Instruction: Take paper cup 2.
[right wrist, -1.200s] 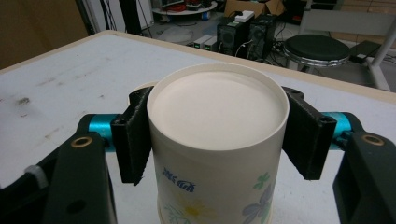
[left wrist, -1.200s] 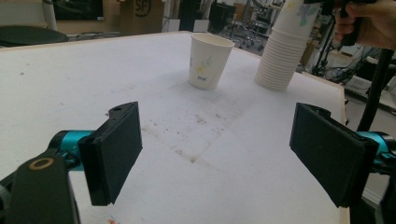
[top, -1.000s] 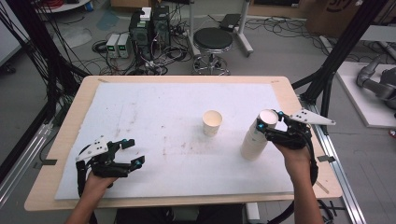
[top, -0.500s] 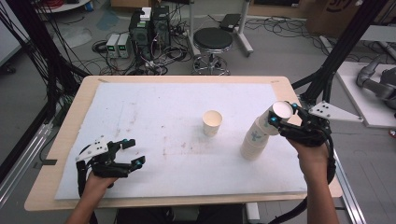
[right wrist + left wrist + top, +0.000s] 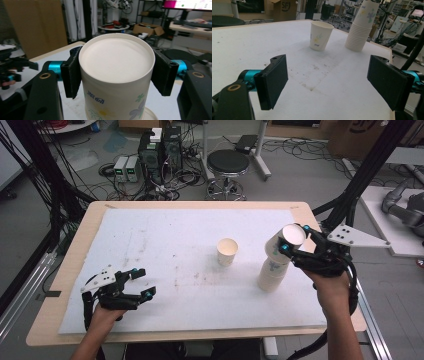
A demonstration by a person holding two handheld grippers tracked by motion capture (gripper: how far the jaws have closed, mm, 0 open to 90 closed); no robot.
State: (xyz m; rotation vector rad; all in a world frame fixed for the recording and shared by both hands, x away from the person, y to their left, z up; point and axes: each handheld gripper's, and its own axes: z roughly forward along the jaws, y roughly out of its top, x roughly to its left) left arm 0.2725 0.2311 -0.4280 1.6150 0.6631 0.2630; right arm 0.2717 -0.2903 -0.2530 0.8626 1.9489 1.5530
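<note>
A white sheet, stained near its middle, is spread over the wooden counter point(image 5: 75, 255); cables and a black stool point(image 5: 228, 164) are seen on the floor behind. "SF" is read on a cardboard box point(image 5: 284, 8). The top cup point(image 5: 117, 75) is clamped by the right gripper point(image 5: 296, 246), whose jaws have just been closing, above the cup stack point(image 5: 272, 272). The left gripper point(image 5: 142, 282) is held apart, empty.

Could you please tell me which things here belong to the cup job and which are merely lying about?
In the job:
- top cup, clamped by the right gripper
- stack of cups beneath it
- single cup, upright on the table

Lying about:
- left gripper, open, resting idle
- stool, electronics boxes, floor cables
</note>
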